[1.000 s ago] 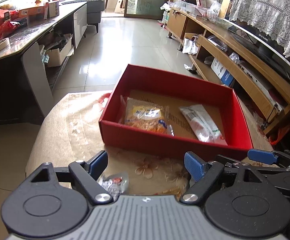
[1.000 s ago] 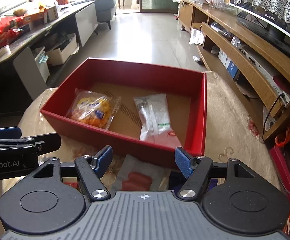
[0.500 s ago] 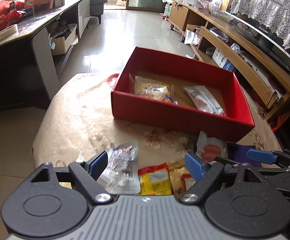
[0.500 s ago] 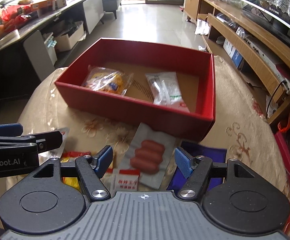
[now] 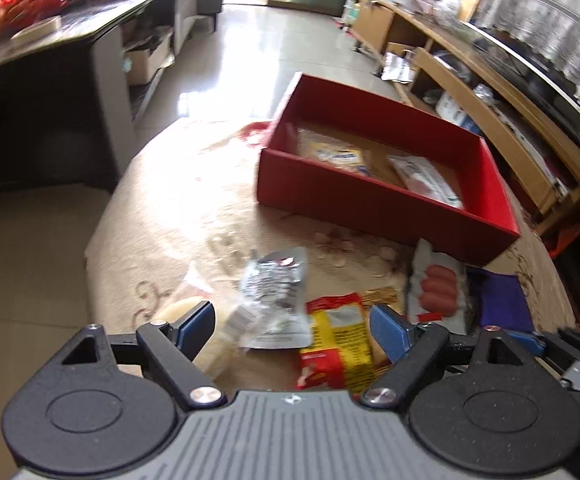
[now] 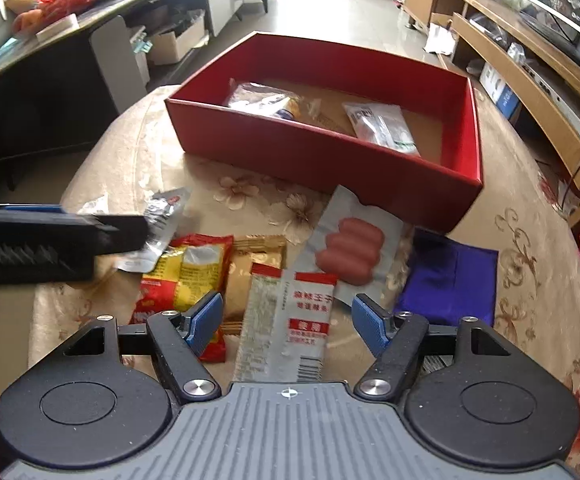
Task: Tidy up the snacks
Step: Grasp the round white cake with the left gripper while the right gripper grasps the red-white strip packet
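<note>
Snack packets lie loose on the table's near edge before the red box (image 6: 322, 148); the striped packet (image 6: 285, 320) runs lengthwise between the right gripper (image 6: 287, 322) jaws, spread wide and empty.

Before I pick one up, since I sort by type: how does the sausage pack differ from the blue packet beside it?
The sausage pack is clear and shows three pink sausages; the blue packet is opaque, its contents hidden. The sausage pack lies slanted, its top corner against the red box; the blue packet sits nearer the box's corner. Both lie flat on the tablecloth, outside the box.
</note>
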The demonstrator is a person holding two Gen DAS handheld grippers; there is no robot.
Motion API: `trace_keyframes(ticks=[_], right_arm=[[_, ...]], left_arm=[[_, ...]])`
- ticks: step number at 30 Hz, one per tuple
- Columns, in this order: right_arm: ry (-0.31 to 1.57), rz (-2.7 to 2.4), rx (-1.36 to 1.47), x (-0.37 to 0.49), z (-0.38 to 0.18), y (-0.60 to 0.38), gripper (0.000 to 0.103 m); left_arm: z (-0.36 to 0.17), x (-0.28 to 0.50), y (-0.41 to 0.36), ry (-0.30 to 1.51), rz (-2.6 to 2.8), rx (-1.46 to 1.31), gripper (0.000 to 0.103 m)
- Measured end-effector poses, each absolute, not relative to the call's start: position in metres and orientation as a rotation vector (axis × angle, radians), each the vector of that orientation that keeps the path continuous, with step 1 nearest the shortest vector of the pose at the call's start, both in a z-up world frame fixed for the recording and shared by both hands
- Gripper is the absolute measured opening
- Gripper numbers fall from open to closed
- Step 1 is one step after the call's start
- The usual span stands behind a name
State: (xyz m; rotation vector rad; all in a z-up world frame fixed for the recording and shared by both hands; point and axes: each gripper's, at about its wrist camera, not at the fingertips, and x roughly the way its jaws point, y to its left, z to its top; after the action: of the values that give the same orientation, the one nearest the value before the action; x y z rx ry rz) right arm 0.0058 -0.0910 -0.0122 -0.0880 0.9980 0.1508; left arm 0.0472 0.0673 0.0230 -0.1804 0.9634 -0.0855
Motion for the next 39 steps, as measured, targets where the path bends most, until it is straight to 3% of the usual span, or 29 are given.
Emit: trace_keyframes(ticks=[18,28,39], right_arm=[[1.118,0.152,-0.109,0.009,-0.044,-0.094,0.081],[1.156,0.154,-0.119,0.012,-0.054,-0.092,0.086],[1.165,0.167,-0.118,0.010,-0.056,-0.093,0.088]], left_arm=[[-0.015,0.056,0.113,1.071,-0.012,-0.245,0.083],[-0.009,0.074,0.106,1.041,-0.021,-0.156,0.091],[-0.029,0.082,0.084,1.106,-0.083,-0.018,0.091]])
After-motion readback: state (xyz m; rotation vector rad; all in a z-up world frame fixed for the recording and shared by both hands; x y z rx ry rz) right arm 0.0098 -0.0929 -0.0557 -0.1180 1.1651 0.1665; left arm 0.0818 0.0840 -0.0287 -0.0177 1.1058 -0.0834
